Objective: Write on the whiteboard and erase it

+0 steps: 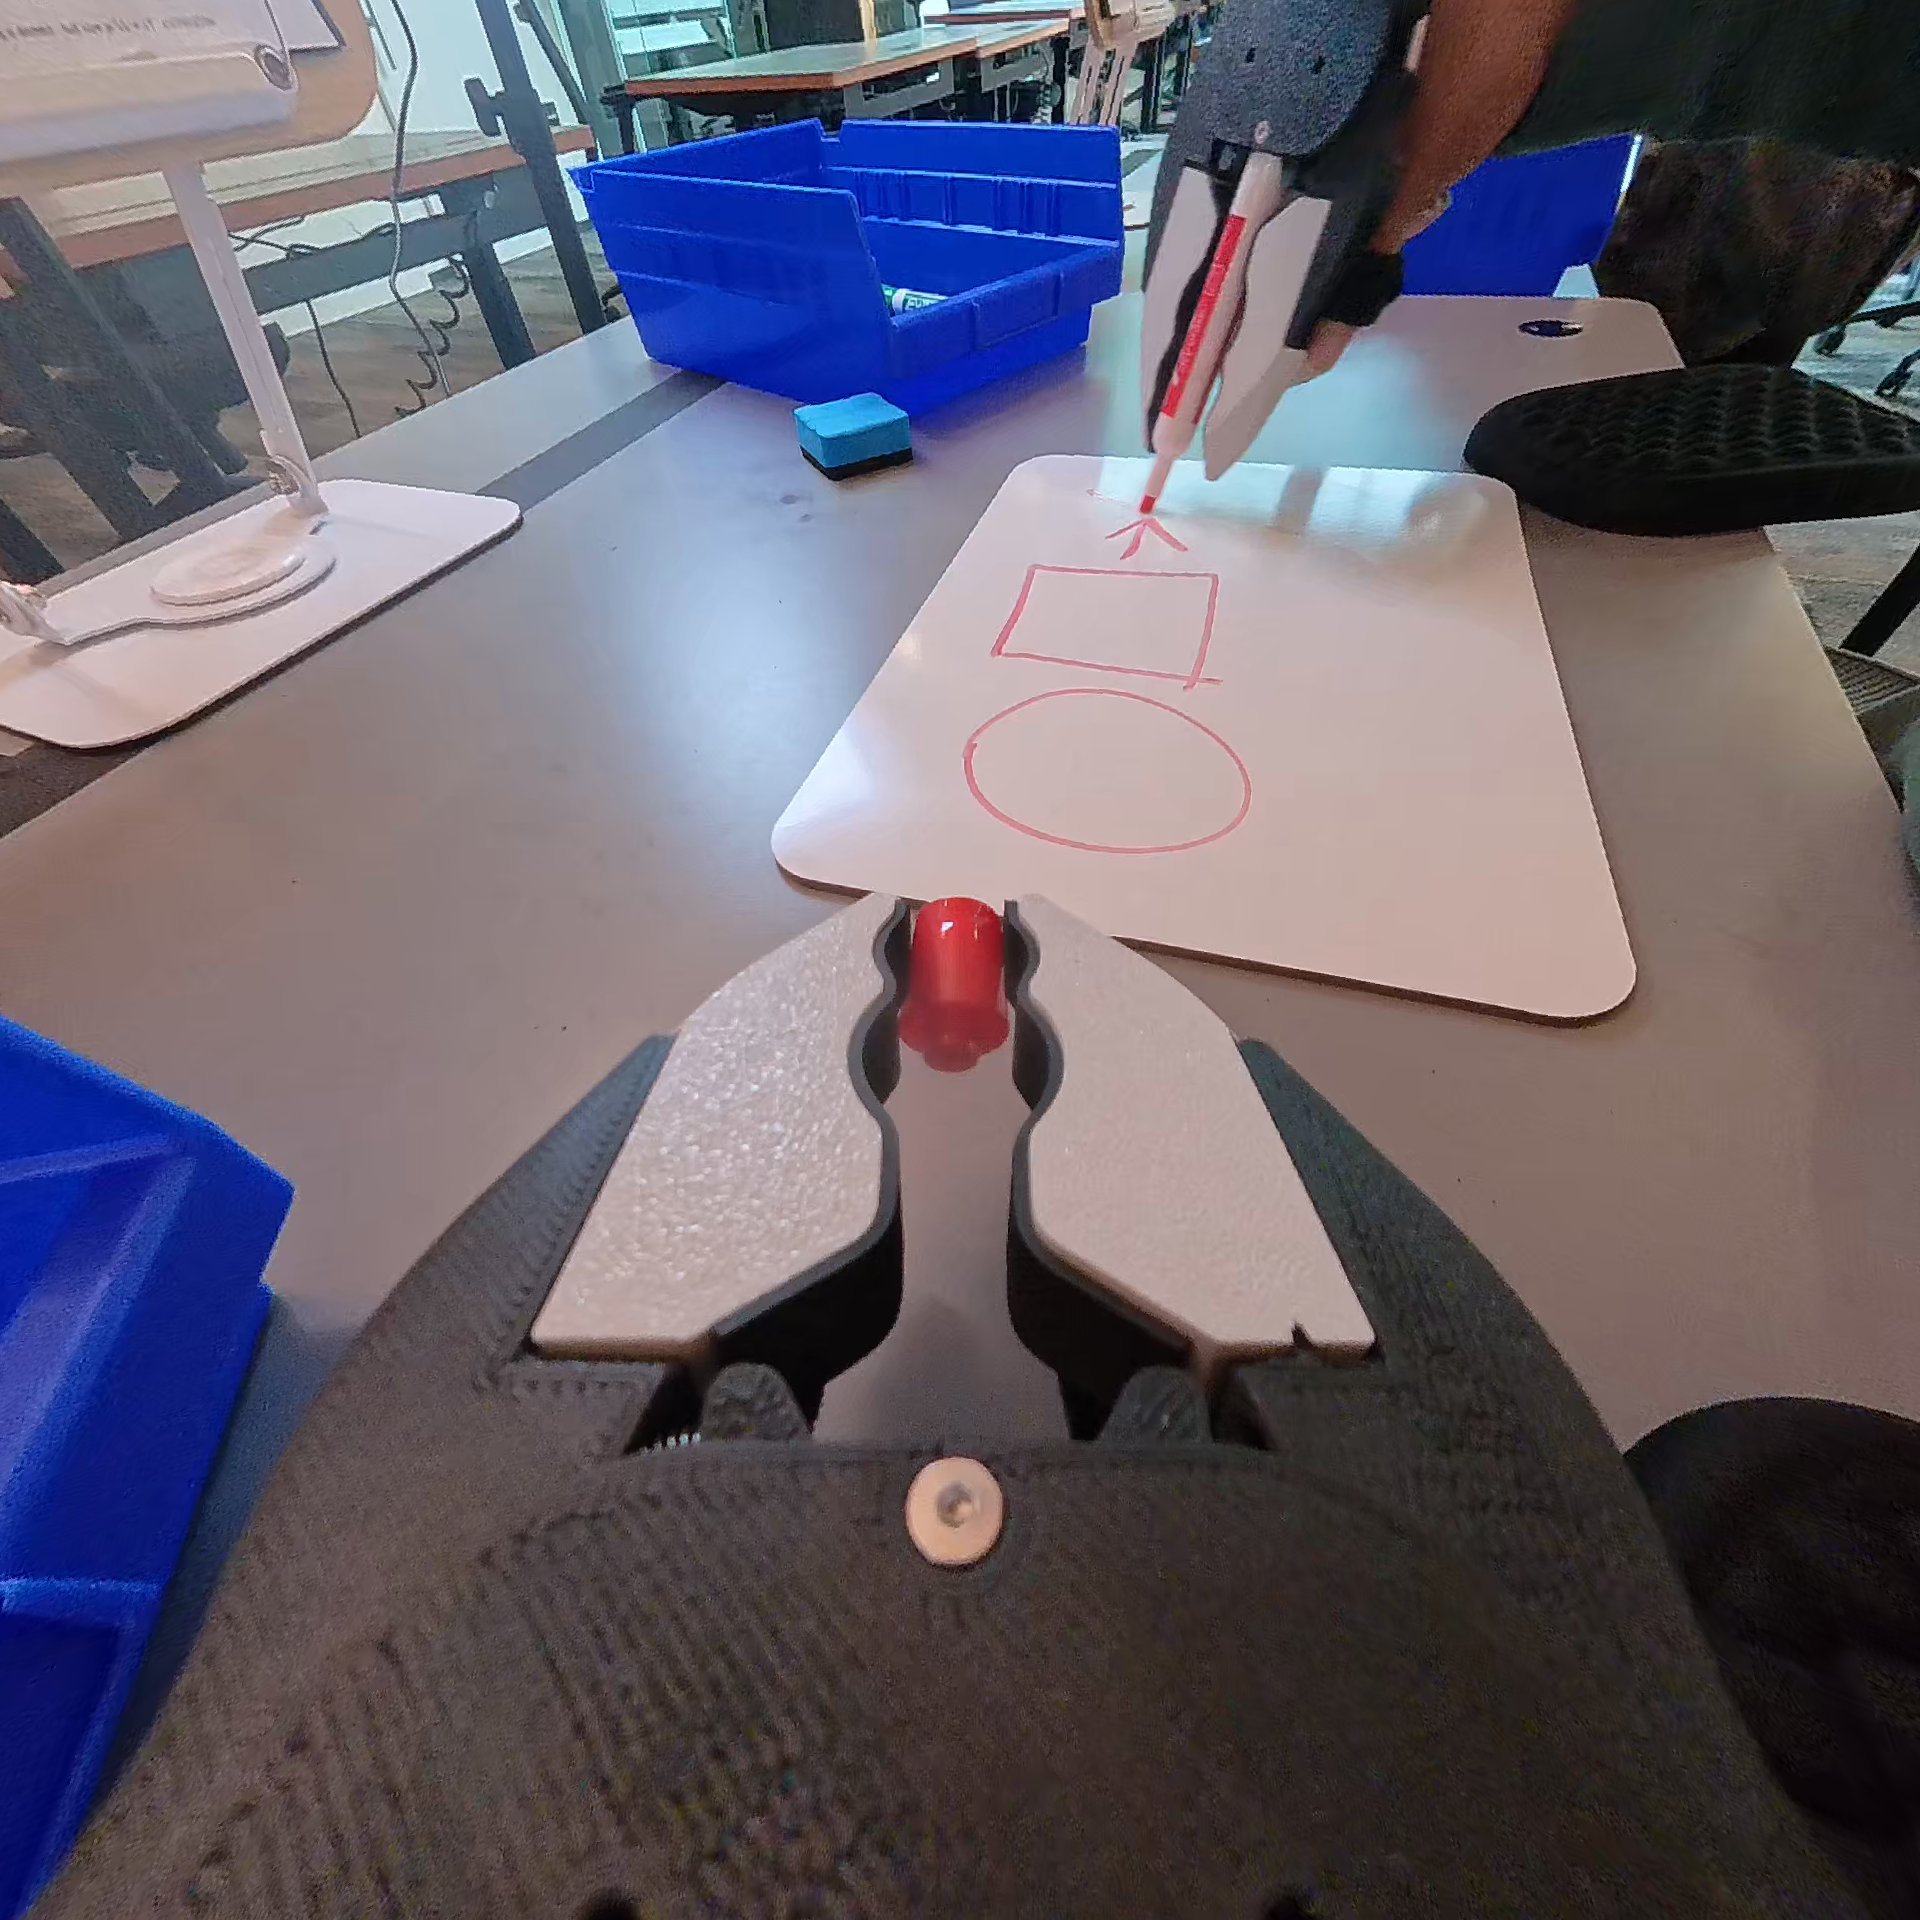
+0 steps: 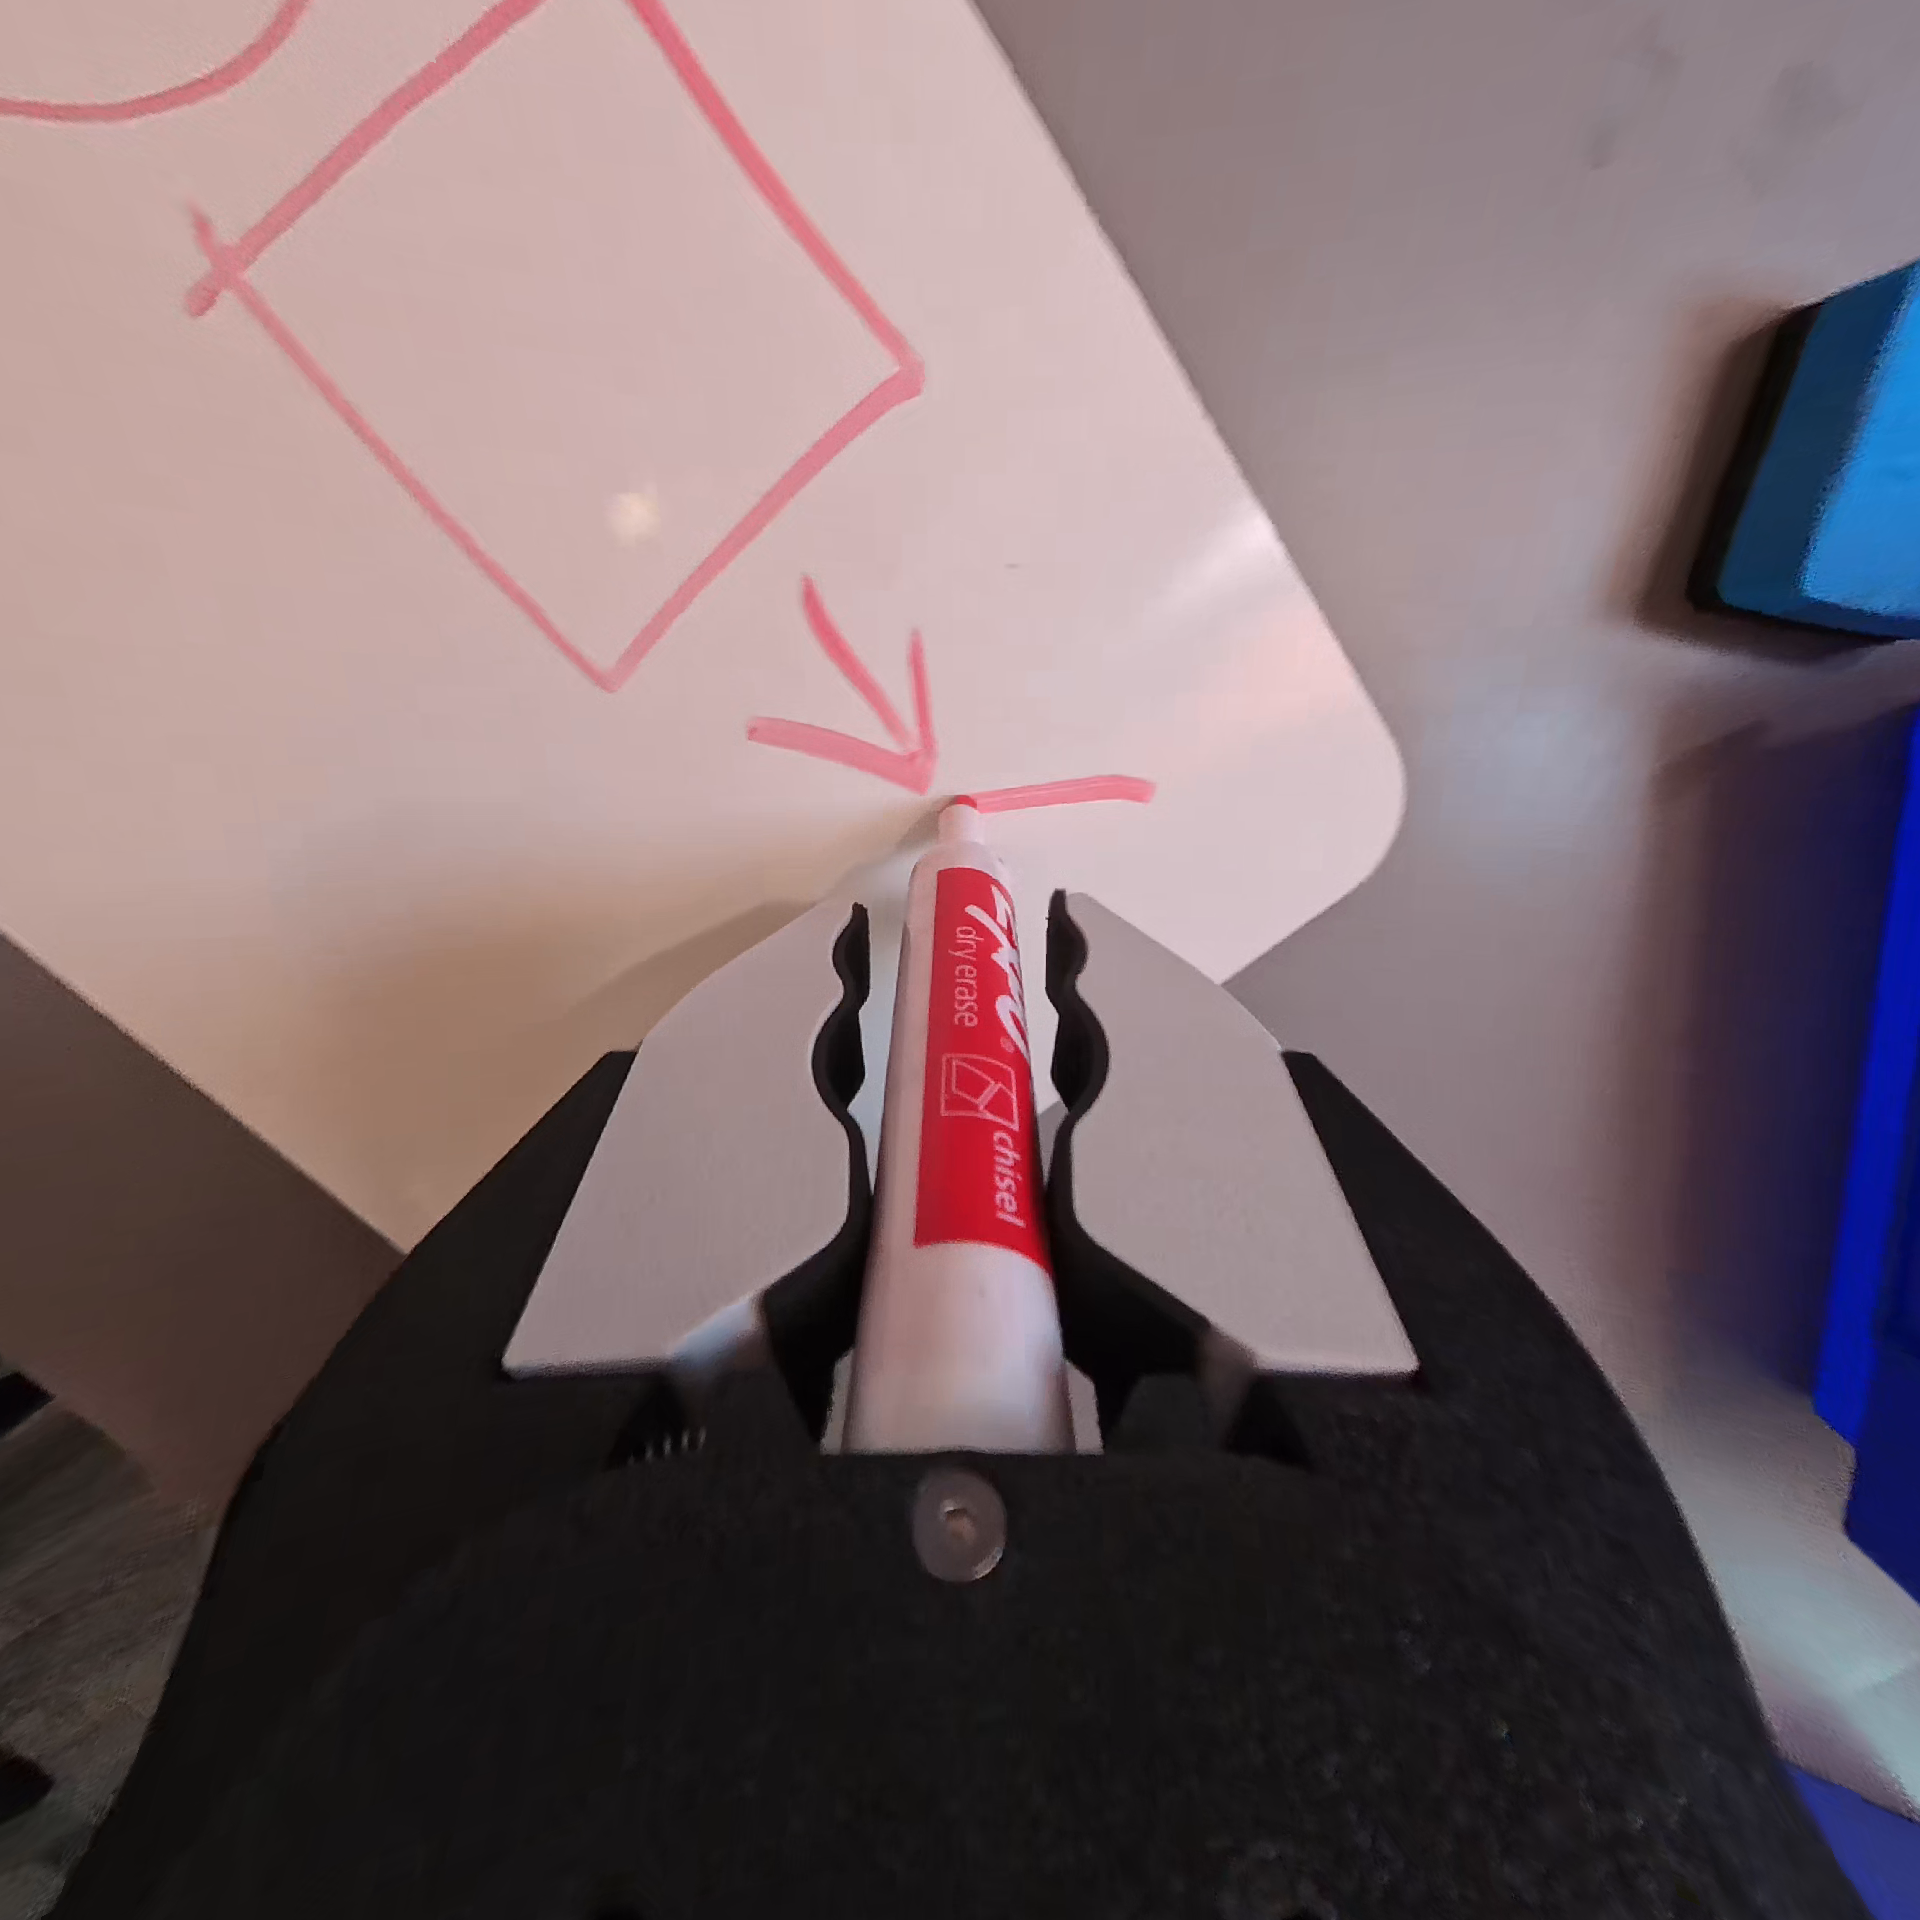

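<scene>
The whiteboard [image 1: 1351,748] lies flat on the table [image 1: 468,883]. On it, seen from the left wrist view, a circle [image 1: 1107,771] is nearest, a square [image 1: 1107,625] behind it, an arrow mark [image 1: 1143,535] farthest. Behind and left of the whiteboard sits an eraser [image 1: 852,434], a bin [image 1: 862,249] just behind it. A stand base [image 1: 239,603] lies far left

White rounded-corner whiteboard [image 1: 1403,790] flat on the table, bearing red circle, square and arrow; red-labelled white marker [image 2: 961,1091], tip touching board at 12 o'clock edge; blue eraser [image 1: 852,434] at 10 o'clock.
</scene>
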`<act>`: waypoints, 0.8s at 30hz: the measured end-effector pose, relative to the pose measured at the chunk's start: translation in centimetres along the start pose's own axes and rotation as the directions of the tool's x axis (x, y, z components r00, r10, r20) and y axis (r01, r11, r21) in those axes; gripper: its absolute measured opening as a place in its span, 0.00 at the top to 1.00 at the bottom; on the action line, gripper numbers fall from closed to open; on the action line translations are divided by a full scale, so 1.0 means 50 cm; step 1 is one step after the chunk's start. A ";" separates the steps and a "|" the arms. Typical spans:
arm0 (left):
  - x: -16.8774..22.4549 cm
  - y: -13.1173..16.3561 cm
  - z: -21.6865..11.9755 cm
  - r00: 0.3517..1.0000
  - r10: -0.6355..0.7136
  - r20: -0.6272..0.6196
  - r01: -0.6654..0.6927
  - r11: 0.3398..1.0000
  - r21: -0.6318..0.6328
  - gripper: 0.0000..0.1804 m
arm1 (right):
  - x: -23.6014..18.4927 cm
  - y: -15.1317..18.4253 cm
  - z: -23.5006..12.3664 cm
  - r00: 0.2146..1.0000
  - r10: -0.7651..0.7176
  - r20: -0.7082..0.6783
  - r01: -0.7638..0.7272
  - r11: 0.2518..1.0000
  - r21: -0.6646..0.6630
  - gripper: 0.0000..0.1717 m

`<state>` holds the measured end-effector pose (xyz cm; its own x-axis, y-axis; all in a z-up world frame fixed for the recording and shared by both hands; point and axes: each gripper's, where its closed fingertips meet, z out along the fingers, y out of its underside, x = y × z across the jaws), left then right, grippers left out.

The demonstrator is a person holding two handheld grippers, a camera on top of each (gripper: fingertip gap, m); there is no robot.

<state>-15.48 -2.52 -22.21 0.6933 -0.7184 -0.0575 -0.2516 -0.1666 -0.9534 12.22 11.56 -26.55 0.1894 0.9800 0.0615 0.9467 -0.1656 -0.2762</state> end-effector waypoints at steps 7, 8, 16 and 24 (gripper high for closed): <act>0.004 0.000 0.002 1.000 0.006 -0.005 -0.006 1.000 -0.002 0.91 | -0.054 0.000 -0.004 0.999 -0.052 0.012 0.052 0.999 -0.004 0.80; 0.005 -0.001 0.002 1.000 0.008 -0.004 -0.008 1.000 -0.001 0.91 | -0.050 0.001 -0.004 0.999 -0.044 0.012 0.044 0.999 -0.003 0.80; 0.003 0.000 0.002 1.000 0.006 -0.001 -0.006 1.000 -0.002 0.91 | 0.016 0.073 -0.022 0.998 0.050 -0.037 -0.052 0.998 -0.045 0.81; 0.004 0.000 0.003 1.000 0.008 -0.002 -0.008 1.000 -0.003 0.91 | 0.039 0.069 -0.019 0.997 0.060 -0.056 -0.062 0.998 -0.030 0.81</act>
<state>-15.24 -2.56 -22.27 0.6899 -0.7210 -0.0647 -0.2595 -0.1629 -0.9519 16.12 12.78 -26.47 0.2606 0.9604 0.0984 0.9404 -0.2294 -0.2509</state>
